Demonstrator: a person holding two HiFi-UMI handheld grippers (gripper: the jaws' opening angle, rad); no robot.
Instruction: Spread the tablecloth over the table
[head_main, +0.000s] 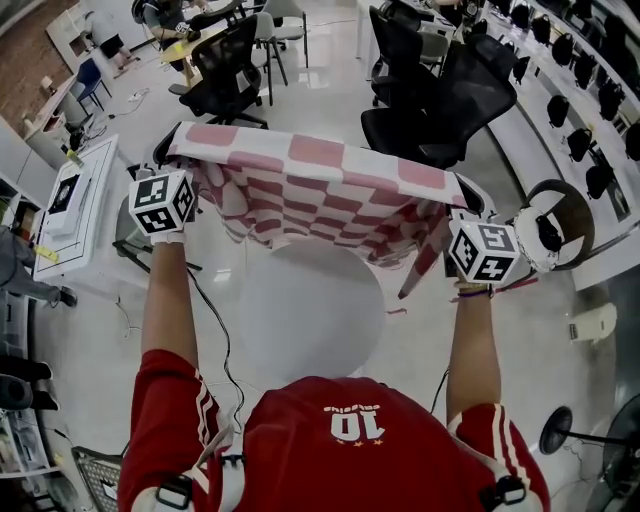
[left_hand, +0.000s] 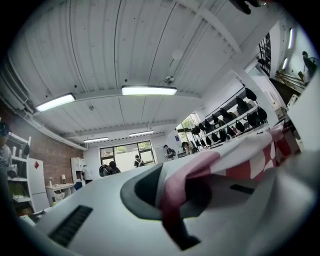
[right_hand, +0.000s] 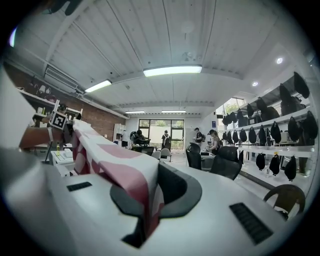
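A red-and-white checked tablecloth (head_main: 320, 185) hangs stretched between my two grippers, above the far part of a round white table (head_main: 310, 320). Its lower folds sag toward the table's far edge. My left gripper (head_main: 172, 160) is shut on the cloth's left corner. In the left gripper view the fabric (left_hand: 200, 175) is bunched and pinched between the white jaws. My right gripper (head_main: 462, 205) is shut on the right corner. In the right gripper view the cloth (right_hand: 135, 182) runs from the jaws off to the left. Both grippers point roughly level.
Black office chairs (head_main: 440, 100) (head_main: 225, 70) stand beyond the table. A white desk (head_main: 75, 200) is at the left and a round brown seat (head_main: 575, 215) at the right. A long shelf with dark headsets (head_main: 590, 80) runs along the right wall. People stand far off.
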